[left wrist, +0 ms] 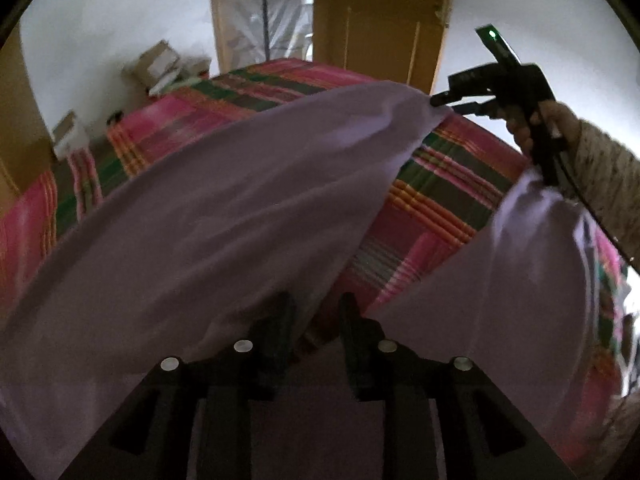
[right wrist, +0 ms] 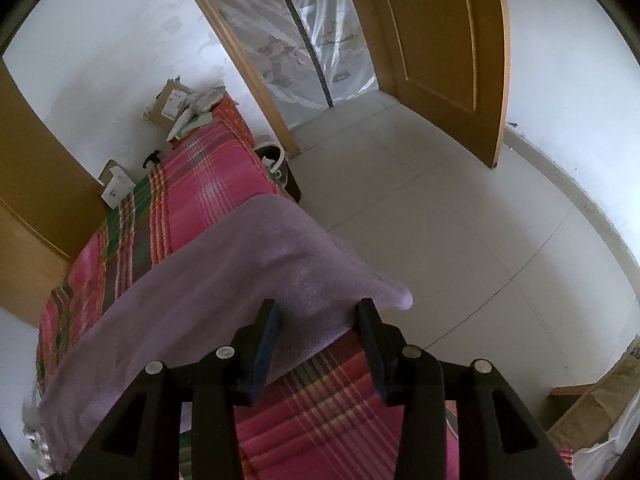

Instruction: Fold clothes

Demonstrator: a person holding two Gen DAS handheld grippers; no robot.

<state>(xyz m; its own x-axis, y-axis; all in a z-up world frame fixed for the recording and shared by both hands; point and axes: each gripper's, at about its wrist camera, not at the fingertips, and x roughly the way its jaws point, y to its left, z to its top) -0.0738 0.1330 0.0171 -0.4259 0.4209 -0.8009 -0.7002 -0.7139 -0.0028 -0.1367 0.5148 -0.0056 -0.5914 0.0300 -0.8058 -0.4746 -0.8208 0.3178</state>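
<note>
A lavender fleece cloth hangs stretched in the air above a bed with a pink and green plaid cover. My left gripper has its fingers close together. The cloth falls away to both sides of them, and the grip itself lies in shadow. At the upper right, my right gripper pinches the cloth's far corner, held by a hand. In the right wrist view the cloth fills the gap of the right gripper, and a corner pokes out past the right finger, above the bed cover.
Cardboard boxes and papers sit at the far end of the bed by the wall. A dark pot stands on the floor beside the bed. A wooden door stands ajar next to a plastic curtain. Pale floor tiles lie right of the bed.
</note>
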